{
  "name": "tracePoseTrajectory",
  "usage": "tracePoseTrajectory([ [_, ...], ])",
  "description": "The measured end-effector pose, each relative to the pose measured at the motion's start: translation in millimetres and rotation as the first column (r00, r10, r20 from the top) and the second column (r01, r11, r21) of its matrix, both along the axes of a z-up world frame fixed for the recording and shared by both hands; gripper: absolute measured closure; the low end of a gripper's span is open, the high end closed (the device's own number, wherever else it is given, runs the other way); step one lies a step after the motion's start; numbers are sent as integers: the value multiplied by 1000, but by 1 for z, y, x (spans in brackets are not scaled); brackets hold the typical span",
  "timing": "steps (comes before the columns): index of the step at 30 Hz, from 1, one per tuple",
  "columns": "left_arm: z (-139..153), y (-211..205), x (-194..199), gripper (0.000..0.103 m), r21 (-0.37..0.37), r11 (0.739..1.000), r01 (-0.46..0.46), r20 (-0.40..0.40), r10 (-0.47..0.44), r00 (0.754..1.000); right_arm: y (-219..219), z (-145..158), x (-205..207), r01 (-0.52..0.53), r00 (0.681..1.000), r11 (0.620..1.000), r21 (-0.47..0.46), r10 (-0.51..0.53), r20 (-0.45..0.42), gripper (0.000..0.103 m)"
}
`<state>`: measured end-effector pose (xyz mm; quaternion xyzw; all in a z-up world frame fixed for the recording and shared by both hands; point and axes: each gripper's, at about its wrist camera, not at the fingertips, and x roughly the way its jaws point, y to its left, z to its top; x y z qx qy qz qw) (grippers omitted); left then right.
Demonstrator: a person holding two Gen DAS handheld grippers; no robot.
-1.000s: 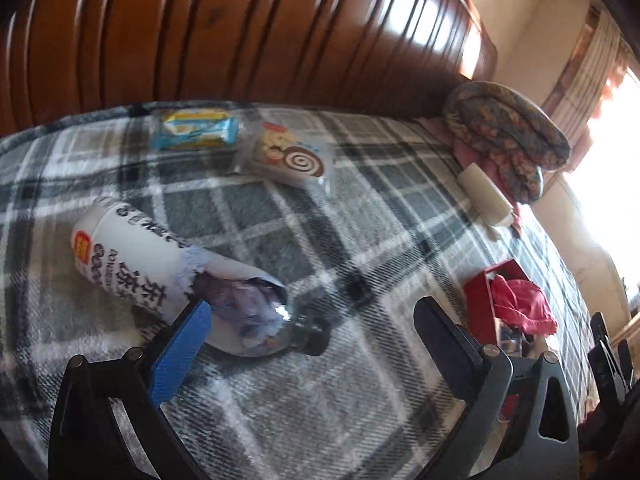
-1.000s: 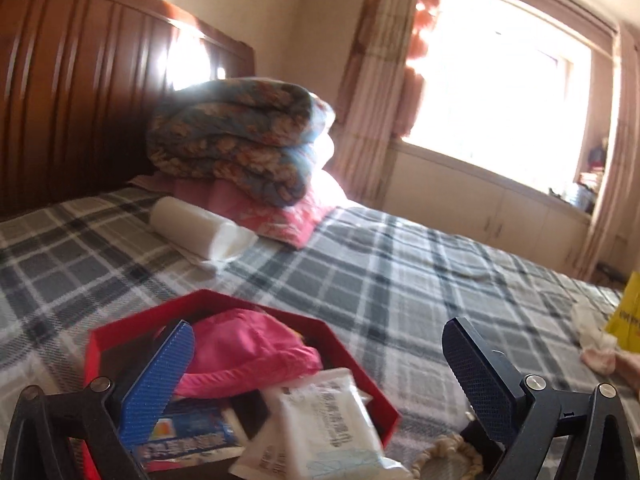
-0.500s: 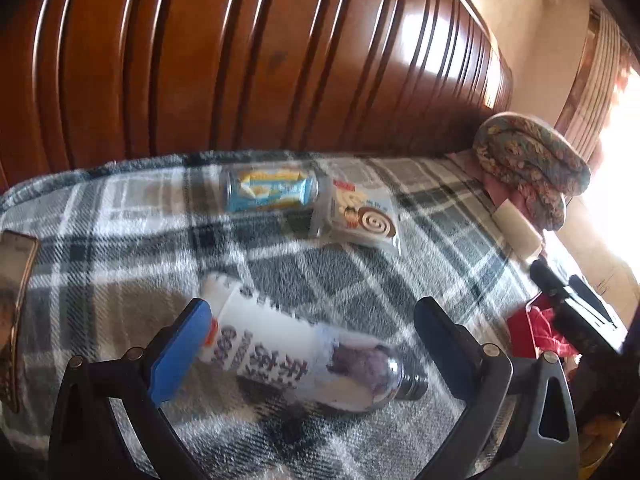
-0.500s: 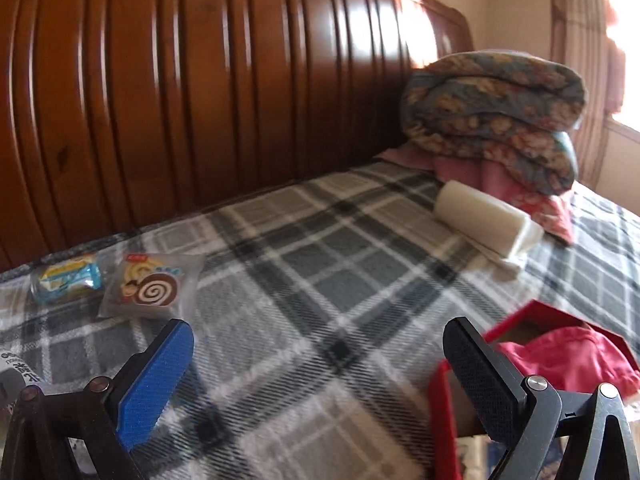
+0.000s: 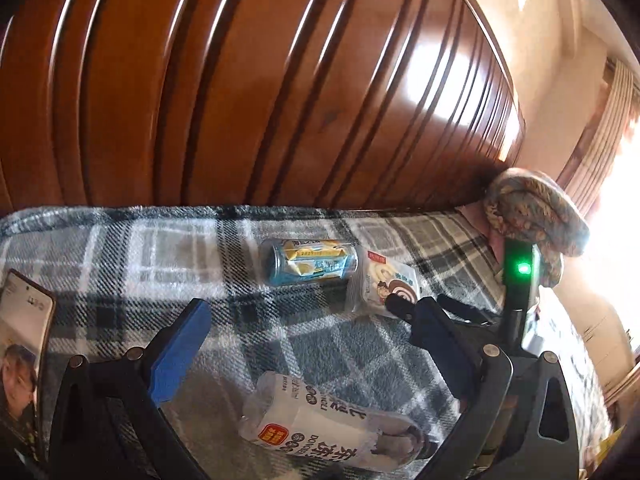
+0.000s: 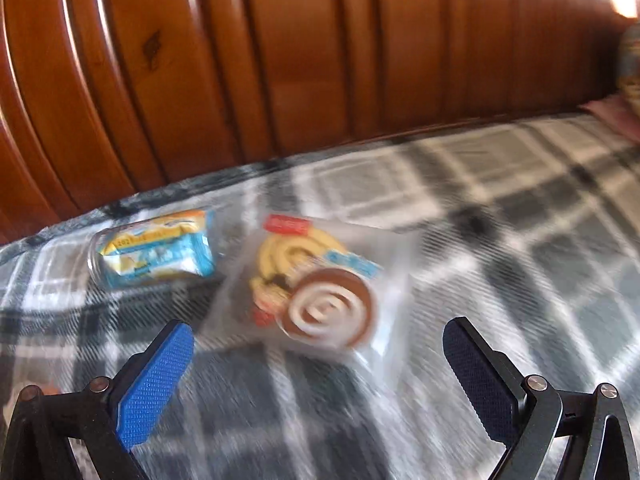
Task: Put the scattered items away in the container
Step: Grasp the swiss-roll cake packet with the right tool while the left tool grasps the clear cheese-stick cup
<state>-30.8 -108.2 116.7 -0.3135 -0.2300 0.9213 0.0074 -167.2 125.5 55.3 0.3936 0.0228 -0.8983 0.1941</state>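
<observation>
On the plaid blanket (image 5: 120, 264) near the wooden headboard (image 5: 240, 80) lie three items: one bottle (image 5: 332, 432), one blue can (image 5: 308, 262) and one swirl-cake packet (image 6: 316, 284). Left gripper (image 5: 312, 340): jaws spread wide, holding nothing; the bottle lies on its side between and just below its fingers. Right gripper (image 6: 320, 348): jaws spread wide, empty; the packet lies just ahead of the gap, with the can beside the packet to the left. One phone (image 5: 20, 360) lies at the left edge.
</observation>
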Motion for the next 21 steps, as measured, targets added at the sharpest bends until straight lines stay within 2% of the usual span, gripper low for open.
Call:
tracePoseTrajectory([
  [2,4,-4,-4,0,46,999,8,-37,-7,999,-11,-10,-19,-16,998,1000,16,15,60,0],
  [5,8,-5,-9,0,23,1000,4,-80,-2,997,-19,-29,-40,64,996,995,78,-69,55,0],
  [6,7,-3,-12,0,3,1000,0,-75,0,997,-18,-33,-45,86,995,995,44,-88,56,0],
  [8,3,-1,-17,0,-18,1000,15,-53,-15,998,-15,-42,-56,114,987,992,-46,-108,117,0],
  [9,-1,0,-19,0,-17,999,28,-43,-28,999,-16,-43,-58,140,984,989,-53,-133,121,0],
  [12,-11,4,-24,0,-23,999,38,-11,-38,999,-29,-45,-65,168,980,986,-16,-165,109,0],
  [14,-14,7,-27,0,-43,998,51,7,-51,999,-41,-50,-65,186,976,981,60,-191,100,0],
  [16,-15,9,-26,0,-71,996,59,7,-59,998,-57,-56,-59,181,980,968,171,-192,45,0],
  [17,-15,10,-25,0,-83,995,57,1,-57,998,-58,-57,-55,189,981,967,170,-195,19,0],
  [20,-12,8,-23,0,-94,994,52,-10,-53,999,-47,-60,-53,187,980,976,109,-192,43,1],
  [21,-12,6,-23,0,-89,995,49,-11,-50,999,-47,-59,-51,175,983,977,119,-181,39,3],
])
